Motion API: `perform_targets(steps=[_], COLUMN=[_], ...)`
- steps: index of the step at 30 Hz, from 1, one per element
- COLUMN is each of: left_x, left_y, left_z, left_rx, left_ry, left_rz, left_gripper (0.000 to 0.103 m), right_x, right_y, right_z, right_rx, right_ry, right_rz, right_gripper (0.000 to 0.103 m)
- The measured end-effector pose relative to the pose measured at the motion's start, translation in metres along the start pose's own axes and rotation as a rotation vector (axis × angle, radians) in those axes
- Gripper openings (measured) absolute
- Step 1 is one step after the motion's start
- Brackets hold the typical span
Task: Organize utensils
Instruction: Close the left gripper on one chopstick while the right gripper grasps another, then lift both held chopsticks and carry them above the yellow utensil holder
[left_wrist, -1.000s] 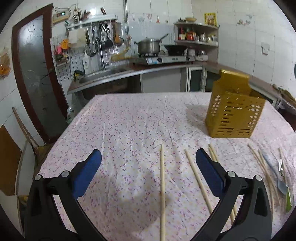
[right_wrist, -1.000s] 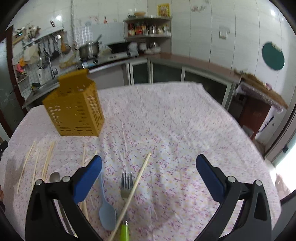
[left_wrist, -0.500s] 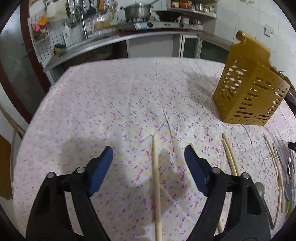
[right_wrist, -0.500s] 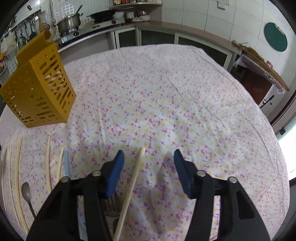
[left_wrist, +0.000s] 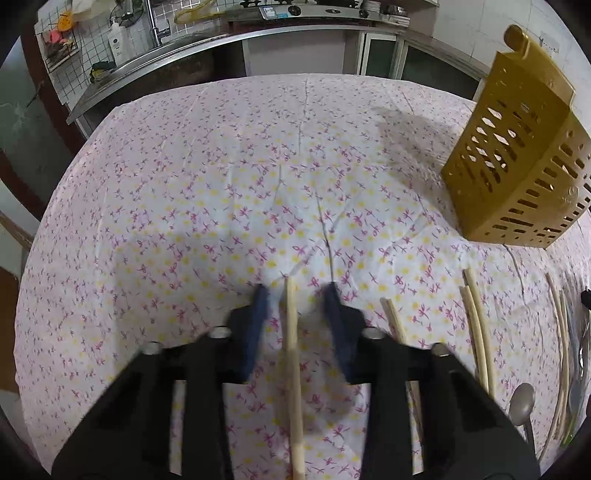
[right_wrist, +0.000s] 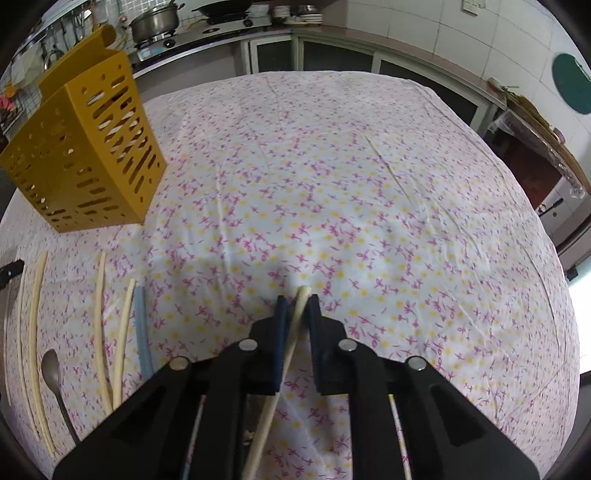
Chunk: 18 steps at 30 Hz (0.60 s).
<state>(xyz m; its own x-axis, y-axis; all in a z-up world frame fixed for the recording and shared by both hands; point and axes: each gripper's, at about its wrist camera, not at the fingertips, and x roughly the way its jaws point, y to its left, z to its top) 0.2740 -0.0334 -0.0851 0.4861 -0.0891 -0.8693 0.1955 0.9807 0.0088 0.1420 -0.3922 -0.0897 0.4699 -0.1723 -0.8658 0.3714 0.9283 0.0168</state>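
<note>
My left gripper (left_wrist: 296, 291) points down at the floral tablecloth, its jaws closing around a pale wooden chopstick (left_wrist: 293, 369) that lies between them; a gap still shows on each side of the stick. My right gripper (right_wrist: 298, 299) is closing too, and its blue pads look pressed on the far end of another chopstick (right_wrist: 273, 398), which runs slantwise under the gripper. The yellow slotted utensil holder (left_wrist: 517, 158) stands at the right in the left wrist view. In the right wrist view the holder (right_wrist: 85, 158) is at the far left.
Several loose chopsticks (left_wrist: 476, 332) lie between the two grippers, with a metal spoon (right_wrist: 51, 369) and a light blue handle (right_wrist: 142, 332). The table's edge (right_wrist: 554, 280) curves round on the right. A kitchen counter (left_wrist: 221, 40) runs behind the table.
Both grippers have dropped towards the table and tilted downward. Their wide-open jaws have narrowed, each around its own chopstick; the right pair has come nearly together.
</note>
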Motion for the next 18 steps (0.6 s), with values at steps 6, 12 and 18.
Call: perform_targets(steps=[6,12,18], left_x=[-0.016,-0.053,-0.089], left_y=[0.006,0.007,0.008], left_z=[-0.001,-0.003,-0.003], left_rx=[0.009,-0.022,-0.046], left_ry=[-0.012,-0.099,-0.194], left_rz=[-0.022,-0.073,-0.09], left_gripper=[0.003,0.003,0.004], right_x=[-0.013,-0.046,-0.087], right_y=[0.001,0.0,0.002], right_z=[0.0,0.005,0.006], right_rx=[0.002,0.001,-0.004], right_ry=[-0.014,-0.084,-0.172], right_rz=[0.055,0.107,0.137], right_gripper=[0.006,0.006,0.006])
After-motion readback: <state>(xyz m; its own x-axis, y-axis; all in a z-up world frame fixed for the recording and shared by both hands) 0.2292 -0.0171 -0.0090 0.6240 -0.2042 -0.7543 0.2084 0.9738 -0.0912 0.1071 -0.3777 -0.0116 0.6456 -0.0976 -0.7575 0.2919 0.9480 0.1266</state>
